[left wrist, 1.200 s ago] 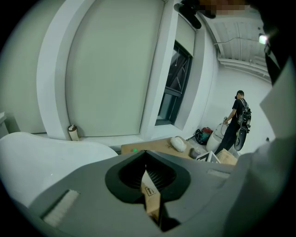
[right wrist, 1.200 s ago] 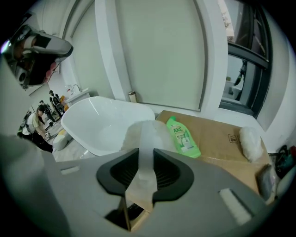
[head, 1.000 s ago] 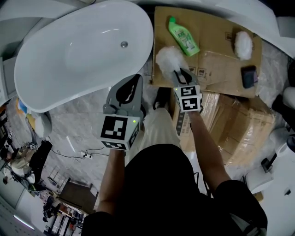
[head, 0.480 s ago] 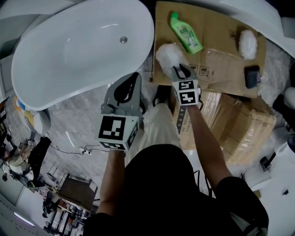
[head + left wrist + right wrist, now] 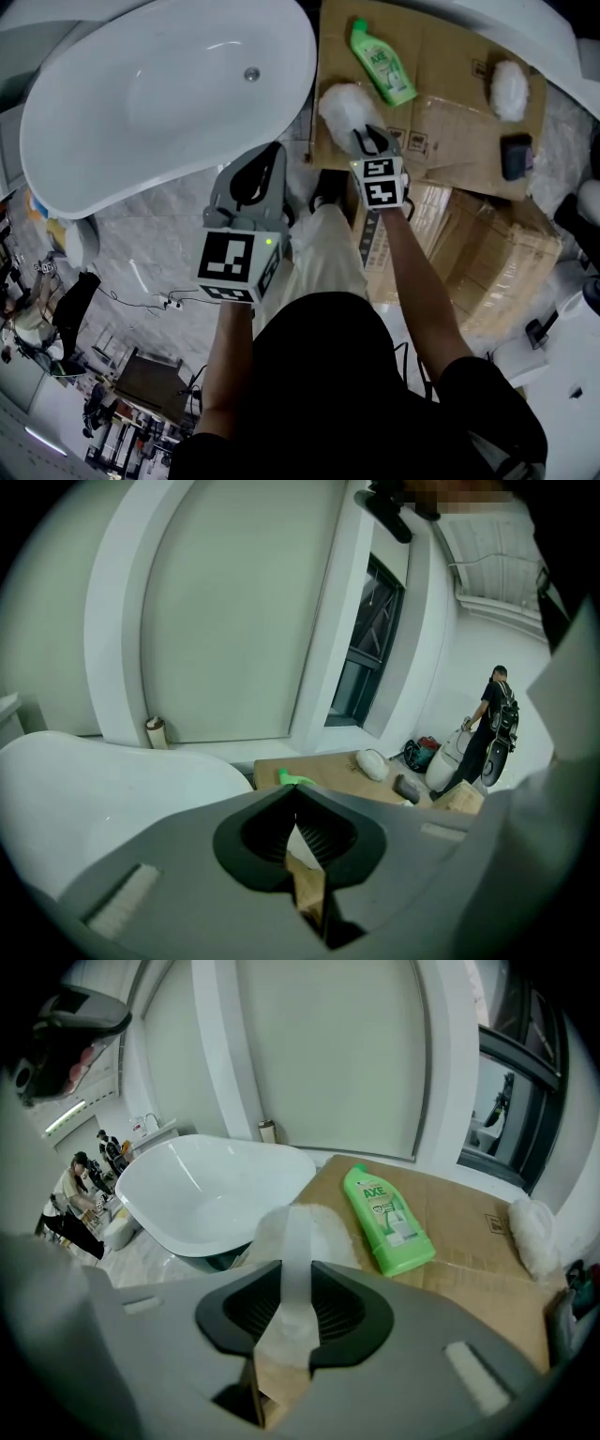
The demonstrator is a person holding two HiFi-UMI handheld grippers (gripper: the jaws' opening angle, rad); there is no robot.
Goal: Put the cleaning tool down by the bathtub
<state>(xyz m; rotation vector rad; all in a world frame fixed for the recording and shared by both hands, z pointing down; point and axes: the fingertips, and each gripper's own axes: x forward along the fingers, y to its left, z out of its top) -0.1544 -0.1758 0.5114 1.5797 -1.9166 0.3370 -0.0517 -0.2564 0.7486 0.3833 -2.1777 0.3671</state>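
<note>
A pale marble floor [image 5: 159, 244] carried a white freestanding bathtub [image 5: 169, 103] at the upper left of the head view. A sheet of flattened cardboard [image 5: 450, 112] lay at the upper right, its edge just beside the tub. On the cardboard lay a green detergent bottle [image 5: 382, 61], a white fluffy pad [image 5: 509, 91] and a small dark object [image 5: 516, 155].

The right hand-held gripper [image 5: 370, 142] was clamped on the flat pale handle of the cleaning tool [image 5: 343, 108]. The tool's white fluffy head pointed away from the person, over the cardboard's near left corner, between the tub's rim and the green bottle. The left hand-held gripper [image 5: 267, 164] hung lower and to the left, over the floor beside the tub. Its jaws were drawn together with nothing between them.

Over the last second the right gripper had crept slightly toward the top of the frame, carrying the fluffy head a little further onto the cardboard. The grip had not changed. Whether the head already touched the cardboard could not be told.

The tool was thus about where it belonged, by the tub, but not yet put down. What probably remained was to lower it until it rested on the cardboard, then let the jaws part.
</note>
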